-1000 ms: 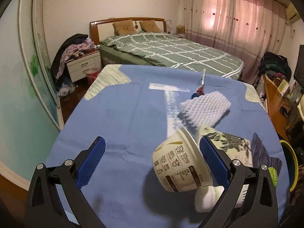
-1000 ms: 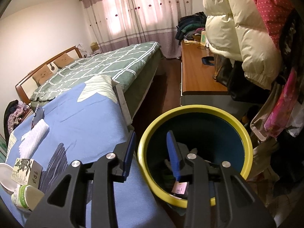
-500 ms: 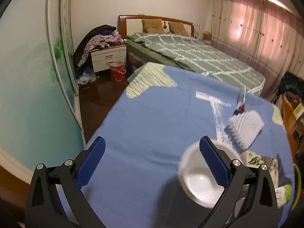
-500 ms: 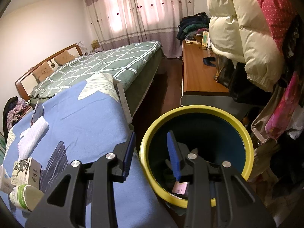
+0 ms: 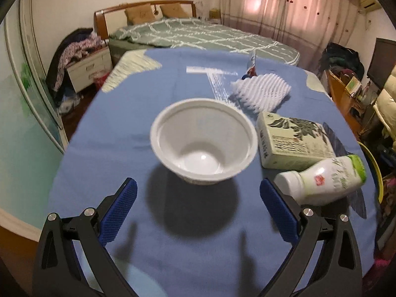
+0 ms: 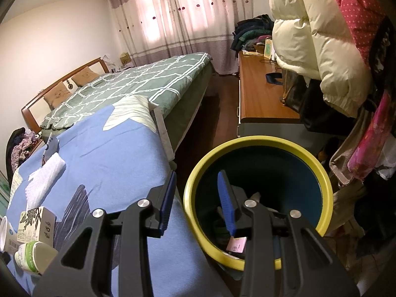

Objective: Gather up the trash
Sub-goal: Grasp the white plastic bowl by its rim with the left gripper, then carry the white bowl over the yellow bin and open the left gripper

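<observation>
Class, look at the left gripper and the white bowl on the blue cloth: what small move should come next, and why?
Probably ease the left gripper forward and down so its open jaws straddle the white bowl, then close. The bowl sits upright just ahead of the fingertips, centred between them and ungripped, while the yellow-rimmed bin waits under the right gripper.

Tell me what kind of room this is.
Most likely a lived-in bedroom: a bed with a wooden headboard and green checked cover, pink curtains over the window, and clothes heaped on a white nightstand.

Left cam over table [image 5: 104, 128]; right faces bin [image 6: 247, 143].
</observation>
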`<state>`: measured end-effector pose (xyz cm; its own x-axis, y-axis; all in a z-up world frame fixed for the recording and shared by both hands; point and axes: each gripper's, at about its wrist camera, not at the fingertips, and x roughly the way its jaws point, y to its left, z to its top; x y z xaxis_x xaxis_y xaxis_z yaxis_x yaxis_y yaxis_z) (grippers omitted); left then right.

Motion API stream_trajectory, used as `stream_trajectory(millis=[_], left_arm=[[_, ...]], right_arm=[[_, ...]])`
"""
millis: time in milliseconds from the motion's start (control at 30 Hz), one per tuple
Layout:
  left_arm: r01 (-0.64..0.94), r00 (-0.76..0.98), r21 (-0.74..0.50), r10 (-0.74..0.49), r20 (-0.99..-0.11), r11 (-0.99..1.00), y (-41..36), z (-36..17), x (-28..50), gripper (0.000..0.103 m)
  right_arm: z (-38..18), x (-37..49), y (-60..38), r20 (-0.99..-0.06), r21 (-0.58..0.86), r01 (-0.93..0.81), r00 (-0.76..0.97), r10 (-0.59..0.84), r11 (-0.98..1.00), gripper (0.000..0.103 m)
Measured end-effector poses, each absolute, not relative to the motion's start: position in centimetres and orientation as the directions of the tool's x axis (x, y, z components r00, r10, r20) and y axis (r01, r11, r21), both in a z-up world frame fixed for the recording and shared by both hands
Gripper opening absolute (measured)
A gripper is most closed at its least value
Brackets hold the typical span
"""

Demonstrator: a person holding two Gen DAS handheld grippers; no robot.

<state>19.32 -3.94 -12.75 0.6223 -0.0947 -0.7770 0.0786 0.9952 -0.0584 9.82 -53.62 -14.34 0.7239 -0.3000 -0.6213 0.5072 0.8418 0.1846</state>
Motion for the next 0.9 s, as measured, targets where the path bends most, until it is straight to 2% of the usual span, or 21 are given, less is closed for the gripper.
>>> stream_trajectory(millis=[233,533,567,633,900], left_arm=[[0.050,0.599,-0.090,-0.102,-0.794,0.995,-4.4,-14.9,23.1,0.095],[0.026,0.623,-0.064,-0.066,-0.779,0.998,-4.9,-14.9,25.1,0.094],[0.027,0.629,-0.062,-0.066,-0.775,0.998,-4.9,-14.9,25.1,0.087],[0.033,0.624,-0.064,-0.071,-0.778,0.997,-4.9,-14.8,25.3,0.079],[0.077,0.681,-0.044,-0.085,-0.728,0.996,-5.6,-11.4,23.4,0.079]], right_arm=[[-14.4,9.8,-54.0,-0.627,0.209,0.501,0.728,-0.278,0.840,0.034],[-14.5,10.0,-54.1,-0.626,0.231,0.489,0.736,-0.256,0.841,0.034],[-14.5,10.0,-54.0,-0.626,0.232,0.488,0.737,-0.255,0.842,0.034],[-14.4,9.9,-53.9,-0.622,0.232,0.483,0.741,-0.253,0.844,0.034],[-13.7,8.4,-53.4,-0.590,0.208,0.474,0.759,-0.276,0.856,0.034]])
